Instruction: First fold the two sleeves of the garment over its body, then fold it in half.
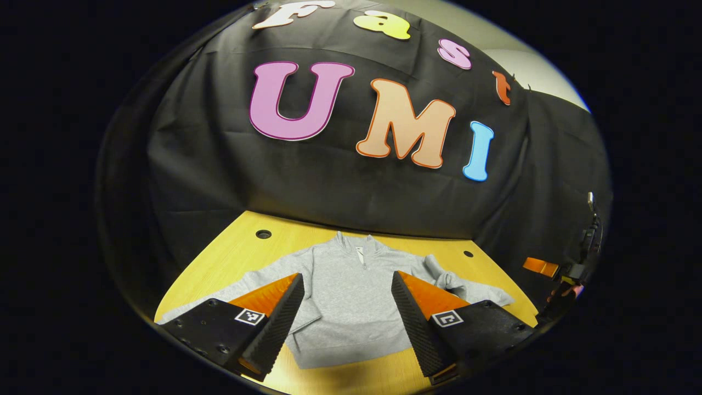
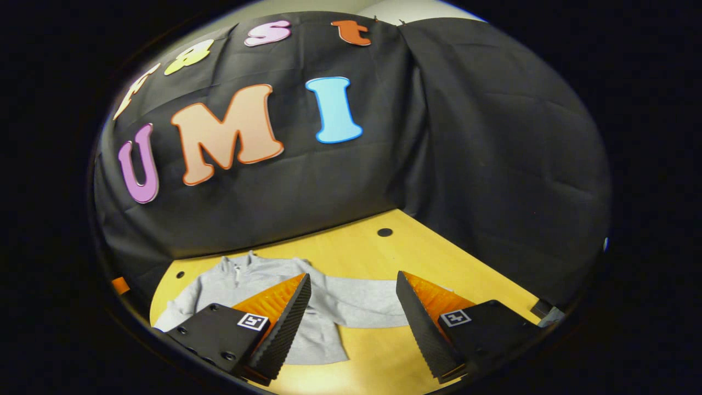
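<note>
Item: grey garment point(image 1: 351, 296), zip collar at the far side, lying flat on my wooden tabletop point(image 1: 241, 247), both sleeves spread outward, one bunched near its shoulder. My left claw point(image 1: 347, 312) hangs above its body, jaws wide apart, holding nothing. My right claw point(image 2: 354, 315) hangs over one outstretched sleeve point(image 2: 362, 302), likewise gaping, empty.

A staged recording booth; black cloth wall point(image 2: 493, 164) draped behind a wooden table point(image 2: 384, 258) with drilled holes.
</note>
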Motion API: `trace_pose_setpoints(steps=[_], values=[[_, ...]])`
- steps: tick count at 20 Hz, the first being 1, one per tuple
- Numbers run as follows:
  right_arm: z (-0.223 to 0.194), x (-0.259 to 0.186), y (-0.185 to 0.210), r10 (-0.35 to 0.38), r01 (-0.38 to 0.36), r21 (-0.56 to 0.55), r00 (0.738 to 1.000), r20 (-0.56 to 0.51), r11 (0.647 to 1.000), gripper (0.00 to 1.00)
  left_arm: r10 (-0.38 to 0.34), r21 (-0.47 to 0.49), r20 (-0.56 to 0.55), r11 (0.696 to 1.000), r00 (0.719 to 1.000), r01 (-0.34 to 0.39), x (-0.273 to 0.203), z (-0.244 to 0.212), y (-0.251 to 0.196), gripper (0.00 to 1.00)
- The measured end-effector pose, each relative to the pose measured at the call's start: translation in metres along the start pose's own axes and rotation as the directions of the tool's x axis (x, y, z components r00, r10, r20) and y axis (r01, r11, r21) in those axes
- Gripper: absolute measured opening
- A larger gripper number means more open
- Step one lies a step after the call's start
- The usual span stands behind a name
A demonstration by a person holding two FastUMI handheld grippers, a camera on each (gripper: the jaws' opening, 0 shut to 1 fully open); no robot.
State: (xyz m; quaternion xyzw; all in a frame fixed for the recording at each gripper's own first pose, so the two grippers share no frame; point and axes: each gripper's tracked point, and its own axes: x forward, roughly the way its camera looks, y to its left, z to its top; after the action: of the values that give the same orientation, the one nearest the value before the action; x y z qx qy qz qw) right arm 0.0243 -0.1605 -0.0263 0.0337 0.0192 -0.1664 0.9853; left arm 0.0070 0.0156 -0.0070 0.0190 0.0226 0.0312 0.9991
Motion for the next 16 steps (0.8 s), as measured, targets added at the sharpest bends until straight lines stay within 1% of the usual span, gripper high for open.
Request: trace_pose_setpoints(steps=[1,2,3,4,9,10,11,15,16], values=[[-0.002,0.005,-0.009,-0.009,0.009,0.012,1.0,-0.012,1.0,0.98,0.005,-0.001,-0.003,1.0,1.0,-0.005,0.001,-0.002,0.001,0.94],[-0.006,0.012,-0.02,-0.026,0.027,0.019,0.999,-0.024,0.999,0.97,0.007,-0.003,-0.007,1.0,1.0,-0.007,0.002,-0.002,0.001,0.94],[-0.01,0.019,-0.03,-0.044,0.045,0.02,0.998,-0.034,0.999,0.94,0.01,-0.004,-0.009,1.0,1.0,-0.01,0.002,-0.002,0.002,0.94],[-0.015,0.026,-0.039,-0.058,0.059,0.017,0.997,-0.049,0.998,0.98,0.013,-0.006,-0.013,1.0,1.0,-0.013,0.004,-0.003,0.002,0.94],[-0.038,0.058,-0.08,-0.116,0.119,0.02,0.987,-0.109,0.993,0.98,0.03,-0.007,-0.026,1.0,0.999,-0.03,0.009,-0.005,0.006,0.94],[-0.047,0.064,-0.088,-0.126,0.13,0.023,0.984,-0.127,0.991,0.94,0.036,-0.009,-0.026,0.999,0.999,-0.036,0.01,-0.004,0.006,0.94],[-0.054,0.071,-0.096,-0.136,0.139,0.017,0.98,-0.145,0.99,0.98,0.041,-0.011,-0.028,0.999,0.999,-0.042,0.01,-0.005,0.007,0.94],[-0.09,0.095,-0.125,-0.17,0.173,-0.006,0.959,-0.225,0.985,0.98,0.053,-0.031,-0.047,0.998,0.997,-0.055,0.011,-0.011,0.01,0.95],[-0.098,0.101,-0.132,-0.181,0.184,-0.013,0.953,-0.242,0.983,0.94,0.057,-0.036,-0.053,0.998,0.997,-0.059,0.011,-0.012,0.011,0.94]])
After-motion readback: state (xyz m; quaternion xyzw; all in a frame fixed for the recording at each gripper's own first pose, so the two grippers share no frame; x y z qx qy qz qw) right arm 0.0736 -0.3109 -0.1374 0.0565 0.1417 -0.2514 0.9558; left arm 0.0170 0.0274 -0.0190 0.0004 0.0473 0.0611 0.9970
